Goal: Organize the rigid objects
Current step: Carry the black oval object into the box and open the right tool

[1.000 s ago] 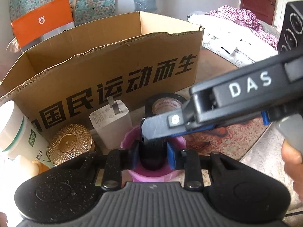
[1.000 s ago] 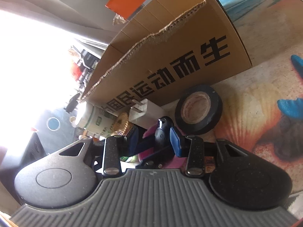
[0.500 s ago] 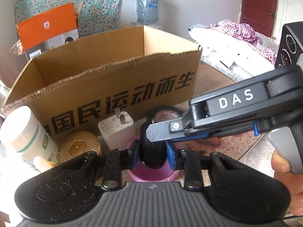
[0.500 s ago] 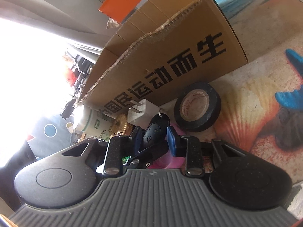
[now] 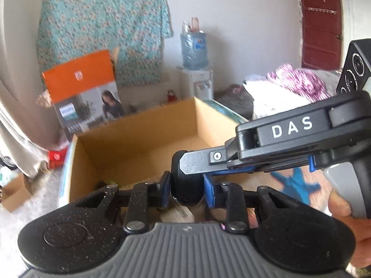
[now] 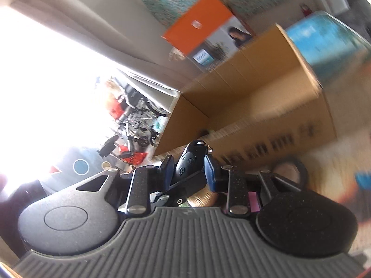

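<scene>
To the far left of the left gripper (image 5: 187, 186), an orange and grey printed carton (image 5: 84, 92) is standing behind the open brown cardboard box (image 5: 139, 143), leaning against the wall. The box itself is sitting directly ahead of and below the left gripper's fingertips, its interior showing from above. The left gripper's blue-padded fingers (image 5: 208, 191) are pressing on both sides of a small black car key fob with rounded body (image 5: 186, 185), holding it above the near edge of the box. From the right, the right gripper (image 5: 185, 165), marked DAS on its black housing, is reaching across, and its metal fingertip is lying against the upper part of the same fob. In the right wrist view, the right gripper (image 6: 188, 170) is also closing on the fob (image 6: 189, 162), whose buttons and metal ring are facing the camera; the blue pads are touching its sides. The cardboard box (image 6: 255, 97) is lying ahead of and above this gripper, blurred. Low to the right of the right gripper's fingers, a black roll of tape (image 6: 291, 170) is resting on the patterned table surface (image 6: 329, 162). A gold ribbed round object (image 6: 203, 197) is showing just beneath the fingers, partly hidden.
</scene>
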A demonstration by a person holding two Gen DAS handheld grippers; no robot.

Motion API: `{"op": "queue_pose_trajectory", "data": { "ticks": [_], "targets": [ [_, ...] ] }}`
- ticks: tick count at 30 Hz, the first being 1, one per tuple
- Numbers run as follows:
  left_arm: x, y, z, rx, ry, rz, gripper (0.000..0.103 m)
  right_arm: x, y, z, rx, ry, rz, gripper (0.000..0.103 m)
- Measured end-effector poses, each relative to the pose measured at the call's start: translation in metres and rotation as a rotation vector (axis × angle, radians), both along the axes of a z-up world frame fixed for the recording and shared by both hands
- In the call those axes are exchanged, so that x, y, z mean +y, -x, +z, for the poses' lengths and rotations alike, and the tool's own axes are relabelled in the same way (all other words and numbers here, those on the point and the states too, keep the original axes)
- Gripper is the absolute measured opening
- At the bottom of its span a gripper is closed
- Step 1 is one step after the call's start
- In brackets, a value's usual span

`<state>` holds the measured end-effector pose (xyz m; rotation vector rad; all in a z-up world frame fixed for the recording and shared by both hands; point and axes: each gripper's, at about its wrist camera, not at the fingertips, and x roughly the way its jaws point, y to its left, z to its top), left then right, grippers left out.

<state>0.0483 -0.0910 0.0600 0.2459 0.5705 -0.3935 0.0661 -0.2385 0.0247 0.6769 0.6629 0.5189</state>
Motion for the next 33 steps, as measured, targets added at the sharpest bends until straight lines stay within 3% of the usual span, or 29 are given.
{"op": "queue_pose_trajectory", "data": {
  "ticks": [6,11,17,20,23,25,27,29,33],
  "targets": [
    [0.011,-0.053,0.038,0.006,-0.019,0.063,0.031,0.013,-0.063,0.039,-0.022,0.024,0.096,0.028],
    [0.028,-0.119,0.042,0.119,-0.002,0.089,0.023,0.035,-0.139,0.049,0.065,0.024,0.161,0.029],
    [0.048,-0.196,0.013,0.259,-0.014,0.143,0.022,0.058,-0.222,0.018,0.213,0.030,0.180,0.029],
    [0.051,-0.218,-0.005,0.297,-0.051,0.183,0.022,0.067,-0.249,-0.011,0.291,0.017,0.184,0.029],
    [0.058,-0.221,-0.012,0.318,-0.042,0.193,0.023,0.072,-0.262,-0.020,0.309,0.021,0.181,0.029],
    [0.062,-0.218,-0.011,0.319,-0.032,0.191,0.027,0.066,-0.262,-0.017,0.294,0.013,0.181,0.029],
    [0.065,-0.213,-0.007,0.310,-0.032,0.195,0.041,0.055,-0.257,-0.009,0.276,0.001,0.173,0.029],
    [0.066,-0.205,-0.001,0.298,-0.022,0.193,0.047,0.041,-0.251,0.000,0.253,0.000,0.158,0.029],
    [0.070,-0.185,0.016,0.255,0.012,0.186,0.064,0.021,-0.242,0.013,0.234,0.076,0.121,0.030]
  ]
}}
